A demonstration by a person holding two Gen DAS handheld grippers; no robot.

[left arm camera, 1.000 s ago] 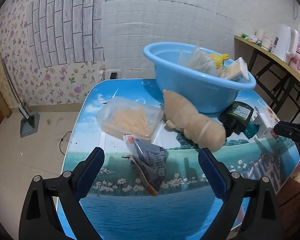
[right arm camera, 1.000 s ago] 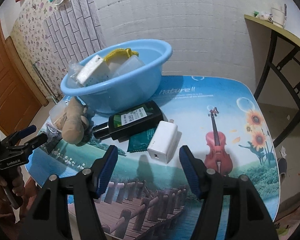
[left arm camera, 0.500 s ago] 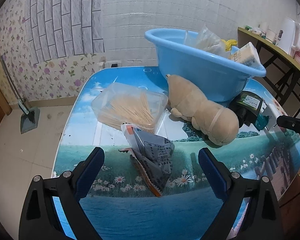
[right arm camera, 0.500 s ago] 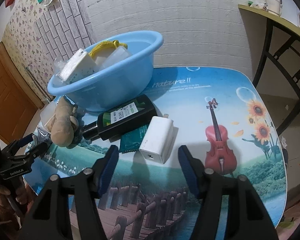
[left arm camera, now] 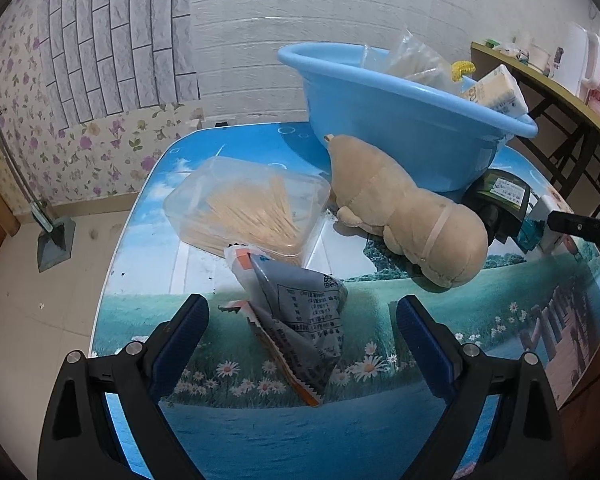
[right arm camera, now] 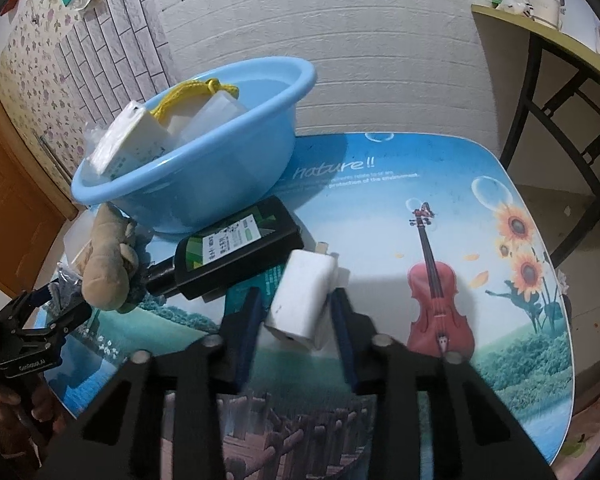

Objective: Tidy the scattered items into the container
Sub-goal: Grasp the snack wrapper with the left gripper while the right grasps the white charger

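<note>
A blue basin [left arm camera: 400, 120] [right arm camera: 204, 184] stands on the table and holds a white box, a yellow item and clear bags. My left gripper [left arm camera: 300, 324] is open around a crumpled grey snack packet [left arm camera: 300, 312] lying on the table. My right gripper [right arm camera: 296, 304] has its jaws on both sides of a white charger block [right arm camera: 304, 296], close to its sides; contact is unclear. A tan plush toy [left arm camera: 408, 212] [right arm camera: 108, 252], a clear box of toothpicks [left arm camera: 248, 212] and a dark green bottle [right arm camera: 236, 248] lie by the basin.
A green sachet [right arm camera: 272, 280] lies under the bottle and charger. The table [right arm camera: 420, 208] has a printed landscape top. A wooden shelf [left arm camera: 560, 92] with a kettle stands to the right. A dustpan [left arm camera: 52, 240] leans on the floor by the wall.
My right gripper has moved forward onto the white charger and its jaws have narrowed around it. My left gripper has advanced and lowered so the snack packet sits between its jaws.
</note>
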